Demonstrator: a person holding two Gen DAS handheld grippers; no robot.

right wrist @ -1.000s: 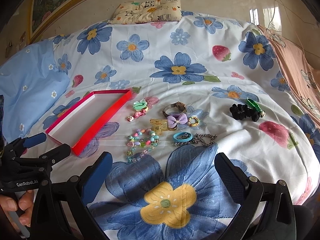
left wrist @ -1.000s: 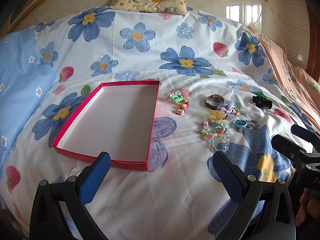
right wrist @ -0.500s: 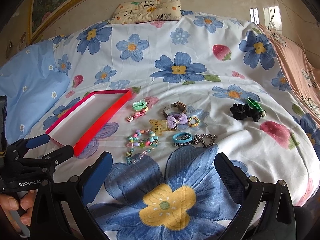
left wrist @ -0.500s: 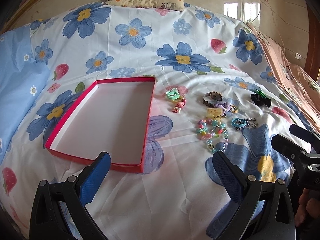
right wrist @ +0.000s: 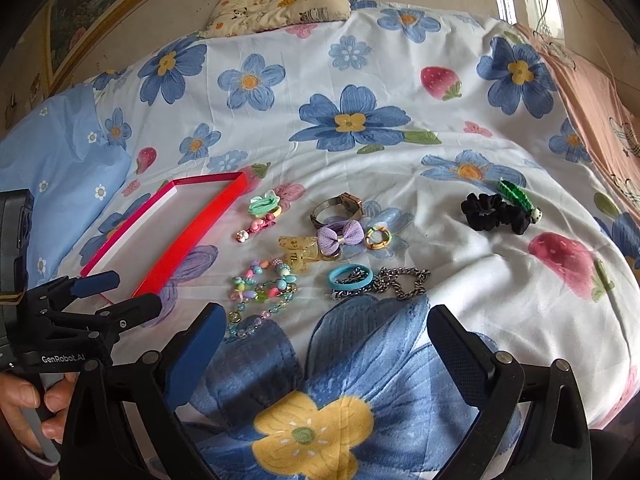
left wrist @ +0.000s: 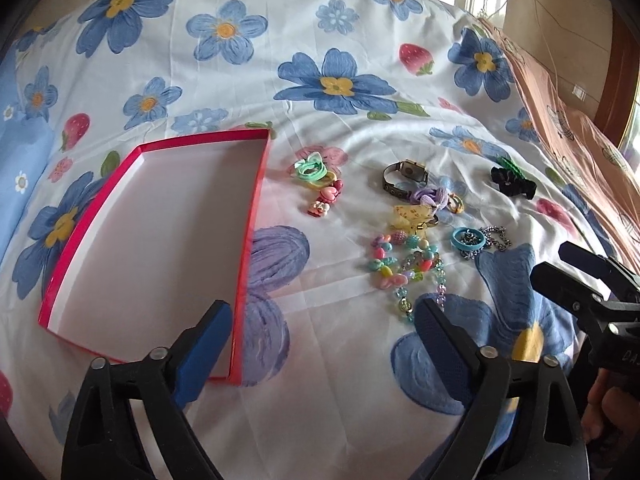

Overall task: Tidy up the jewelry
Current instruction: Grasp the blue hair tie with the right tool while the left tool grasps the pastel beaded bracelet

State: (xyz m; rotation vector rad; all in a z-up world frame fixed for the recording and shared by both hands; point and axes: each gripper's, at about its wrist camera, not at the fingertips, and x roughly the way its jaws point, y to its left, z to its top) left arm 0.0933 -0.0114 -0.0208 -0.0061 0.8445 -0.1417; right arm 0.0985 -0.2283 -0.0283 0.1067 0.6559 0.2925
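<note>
Nothing has been picked up yet: the red box (left wrist: 152, 236) lies empty on the bed (left wrist: 360, 52), and all the jewelry sits on the sheet to its right, so this looks like the approach before the first grasp. The left gripper (left wrist: 320, 344) hovers with its jaws wide and nothing between them, low over the near right corner of the box. The right gripper (right wrist: 320, 344) is just as wide and empty, held over the big blue flower print, short of the pile. Nearest to it lie the bead necklace (right wrist: 260, 292), the blue ring (right wrist: 351, 276) and the metal chain (right wrist: 400, 282), the ring resting on the chain. Further back are a yellow clip (right wrist: 298, 250), a purple bow (right wrist: 341, 236), a watch (right wrist: 340, 204), a green hair tie (right wrist: 262, 204) near the box, and a black scrunchie (right wrist: 494, 210) well apart to the right. The next move probably calls for lowering one gripper onto a single piece, likely the necklace or the ring, closing on it without snagging the chain, then carrying it into the box.
</note>
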